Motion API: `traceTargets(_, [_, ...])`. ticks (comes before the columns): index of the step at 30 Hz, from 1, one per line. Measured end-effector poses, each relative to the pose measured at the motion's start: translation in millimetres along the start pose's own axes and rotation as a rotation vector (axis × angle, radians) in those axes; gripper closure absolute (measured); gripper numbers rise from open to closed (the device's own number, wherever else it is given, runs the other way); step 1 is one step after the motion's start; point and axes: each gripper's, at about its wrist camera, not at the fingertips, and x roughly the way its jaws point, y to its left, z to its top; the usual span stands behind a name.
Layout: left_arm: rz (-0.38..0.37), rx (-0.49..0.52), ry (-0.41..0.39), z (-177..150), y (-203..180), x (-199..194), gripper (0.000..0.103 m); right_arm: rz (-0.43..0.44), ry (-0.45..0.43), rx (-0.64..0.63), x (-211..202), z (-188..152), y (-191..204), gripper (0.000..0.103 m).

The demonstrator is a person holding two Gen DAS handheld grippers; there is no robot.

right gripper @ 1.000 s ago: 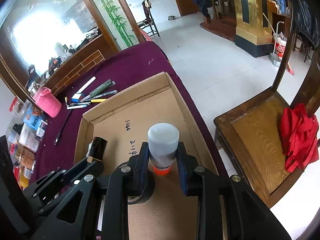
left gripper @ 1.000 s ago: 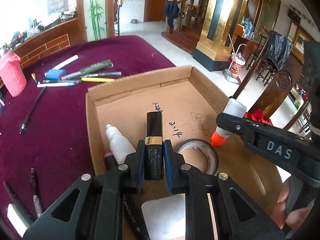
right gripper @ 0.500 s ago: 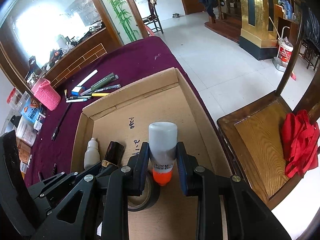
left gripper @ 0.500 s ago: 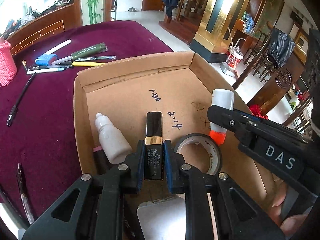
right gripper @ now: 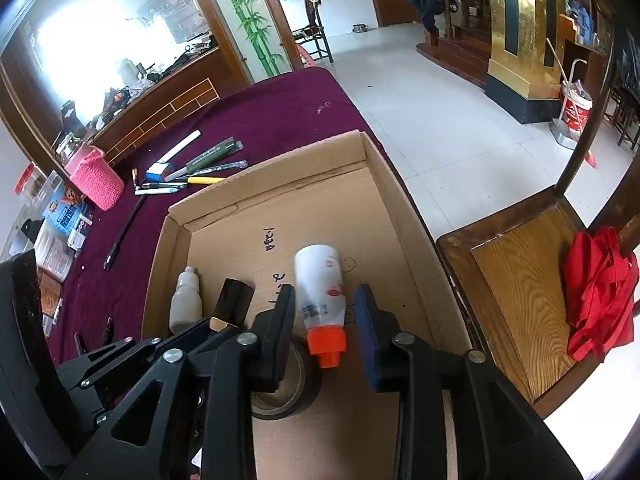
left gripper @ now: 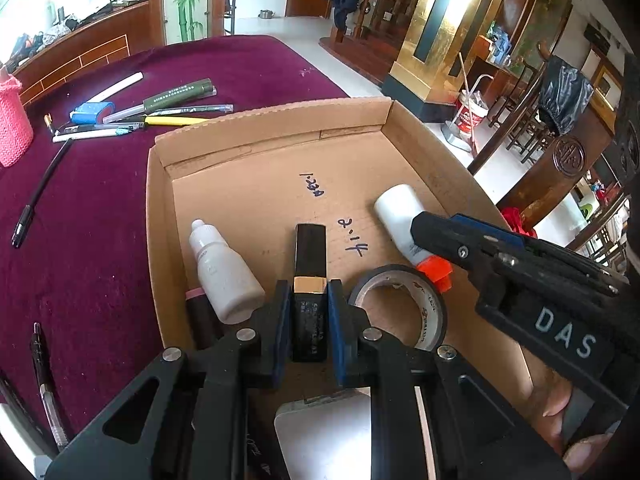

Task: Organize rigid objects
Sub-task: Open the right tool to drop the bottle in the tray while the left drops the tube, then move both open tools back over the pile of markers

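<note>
My left gripper (left gripper: 308,300) is shut on a black lipstick tube (left gripper: 311,252) with a gold band, low over the floor of the cardboard box (left gripper: 272,124). A white glue bottle (right gripper: 320,280) with an orange cap lies on the box floor between the jaws of my right gripper (right gripper: 324,294). Those jaws are opening, and a gap shows on each side of the bottle. In the left wrist view the glue bottle (left gripper: 400,216) rests beside a tape roll (left gripper: 424,320). A white dropper bottle (left gripper: 224,276) lies to the left of the lipstick.
Several pens (left gripper: 160,108) and a pink knitted holder (left gripper: 12,120) lie on the maroon tablecloth beyond the box. More pens (left gripper: 44,380) lie at the near left. A wooden chair (right gripper: 520,280) with a red cloth (right gripper: 600,292) stands right of the table edge.
The right gripper's jaws have spread apart and let go of the glue bottle, which now lies on the box floor. Both grippers have come lower over the box.
</note>
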Motion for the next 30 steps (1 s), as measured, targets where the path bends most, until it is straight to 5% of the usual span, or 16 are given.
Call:
traceTargets(10, [0.006,-0.021,-0.040,-6,7,-9,0.087,-0.039,-0.083,-0.056,-22,-1,9,0.065])
traceTargets(17, [-0.006,-0.041,-0.169,-18,19,-49,0.086,-0.032,-0.386,-0.075,-73,-12,10,0.047])
traceTargets(19, [-0.015,-0.053,-0.211,-21,22,-65,0.076,-0.010,-0.464,-0.067,-85,-16,10,0.034])
traceTargets(21, [-0.017,-0.066,-0.272,-29,26,-85,0.050,0.066,-0.510,-0.052,-91,-19,8,0.032])
traceTargets(24, [-0.029,-0.070,-0.347,-44,31,-110,0.041,0.156,-0.543,-0.045,-93,-21,9,0.032])
traceTargets(30, [-0.107,-0.099,-0.343,-81,60,-152,0.041,0.252,-0.589,-0.170,-97,-33,37,0.032])
